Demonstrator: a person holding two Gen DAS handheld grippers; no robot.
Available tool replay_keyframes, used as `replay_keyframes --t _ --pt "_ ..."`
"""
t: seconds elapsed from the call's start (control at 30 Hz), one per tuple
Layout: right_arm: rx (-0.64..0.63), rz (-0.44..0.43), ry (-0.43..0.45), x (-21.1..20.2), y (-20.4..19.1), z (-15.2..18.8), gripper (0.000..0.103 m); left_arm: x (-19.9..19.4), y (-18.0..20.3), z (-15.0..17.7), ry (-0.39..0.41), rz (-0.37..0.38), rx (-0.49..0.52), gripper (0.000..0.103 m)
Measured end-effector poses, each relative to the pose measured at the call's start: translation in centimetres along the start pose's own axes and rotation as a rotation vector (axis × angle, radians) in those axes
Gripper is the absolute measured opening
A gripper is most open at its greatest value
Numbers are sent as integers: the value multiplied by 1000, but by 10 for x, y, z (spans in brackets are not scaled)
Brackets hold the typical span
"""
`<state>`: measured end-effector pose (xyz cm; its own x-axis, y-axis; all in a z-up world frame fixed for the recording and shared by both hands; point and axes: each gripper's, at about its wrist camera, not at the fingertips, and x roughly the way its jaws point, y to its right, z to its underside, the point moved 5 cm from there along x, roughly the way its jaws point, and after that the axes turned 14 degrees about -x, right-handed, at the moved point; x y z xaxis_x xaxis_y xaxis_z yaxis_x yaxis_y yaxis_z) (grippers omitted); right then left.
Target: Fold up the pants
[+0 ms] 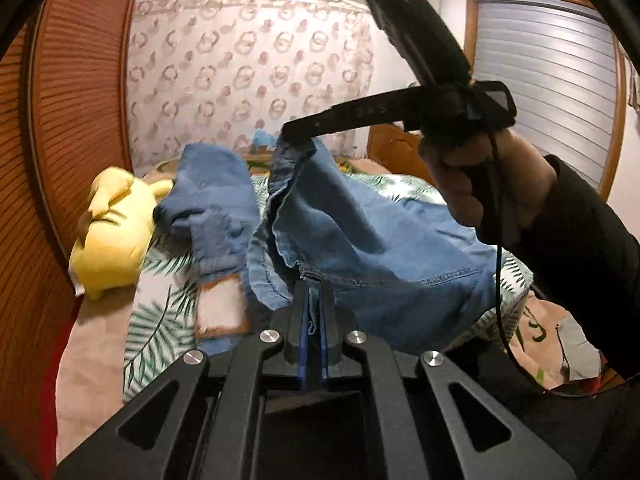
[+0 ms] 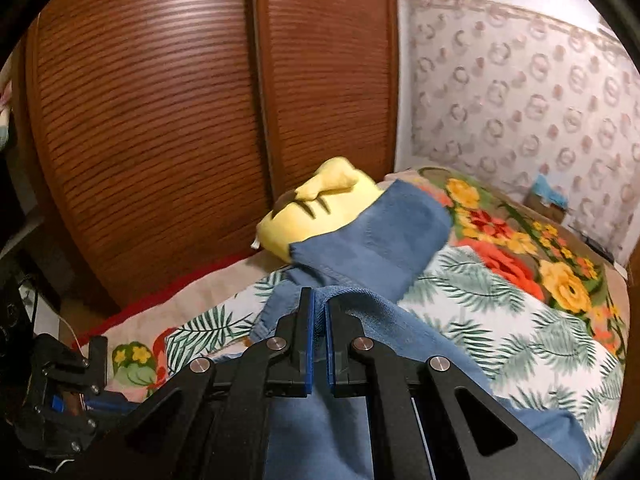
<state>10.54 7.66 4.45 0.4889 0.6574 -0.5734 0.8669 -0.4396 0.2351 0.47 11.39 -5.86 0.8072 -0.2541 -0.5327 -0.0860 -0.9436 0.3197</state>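
Blue denim pants point(image 1: 360, 232) are lifted off the bed and hang bunched between both grippers. In the left wrist view my left gripper point(image 1: 315, 286) is shut on a stitched edge of the denim, with fabric pinched between its blue pads. A hand point(image 1: 472, 184) holds my right gripper point(image 1: 295, 133) higher up and farther back, its tip nipping another edge of the pants. In the right wrist view the right gripper point(image 2: 319, 295) is shut on a fold of the pants point(image 2: 380, 240), and one leg trails toward the plush toy. A brown waistband patch point(image 1: 220, 308) faces me.
A yellow plush toy point(image 1: 112, 232) point(image 2: 320, 208) lies at the bed's far left by the wooden slatted wardrobe doors point(image 2: 160, 120). The leaf-print sheet point(image 2: 500, 320) and a flowered blanket point(image 2: 520, 248) cover the bed. A patterned curtain point(image 1: 248, 76) hangs behind it.
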Motion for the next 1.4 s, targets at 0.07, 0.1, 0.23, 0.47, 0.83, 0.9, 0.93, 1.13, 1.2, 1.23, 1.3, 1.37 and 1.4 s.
replay_keyframes --t 0.07,0.1,0.23,0.47,0.83,0.9,0.93,1.13,1.2,1.23,1.3,1.37,1.4 --pt "-11 -13 -25 20 -2 0 4 4 -6 7 -20 -10 -10 5" --pt "-13 -16 -36 26 4 -3 4 6 -8 9 -29 -15 -12 5" --pt "-5 -24 -99 53 7 3 4 18 -16 17 -65 -48 -28 6" --pt "35 -21 -108 63 15 5 26 30 -17 17 -97 -45 -40 37" --pt "82 98 -55 -4 45 63 44 54 -13 20 -121 -55 -39 44" --pt "100 154 -81 -17 58 94 44 60 -15 24 -133 -61 -44 44" --pt "110 180 -98 -21 63 110 44 62 -16 26 -138 -66 -46 44" --pt "261 262 -188 -32 94 209 44 76 -18 36 -168 -93 -48 43" --pt "280 299 -214 -30 102 230 44 78 -18 36 -166 -99 -43 43" --pt "301 303 -228 -27 106 240 44 79 -17 36 -164 -103 -39 43" --pt "343 282 -231 -21 107 257 44 80 -17 36 -162 -112 -30 39" --pt "350 281 -224 -19 105 263 44 81 -17 35 -159 -123 -22 34" --pt "346 287 -221 -18 105 266 45 81 -17 35 -158 -125 -21 32"
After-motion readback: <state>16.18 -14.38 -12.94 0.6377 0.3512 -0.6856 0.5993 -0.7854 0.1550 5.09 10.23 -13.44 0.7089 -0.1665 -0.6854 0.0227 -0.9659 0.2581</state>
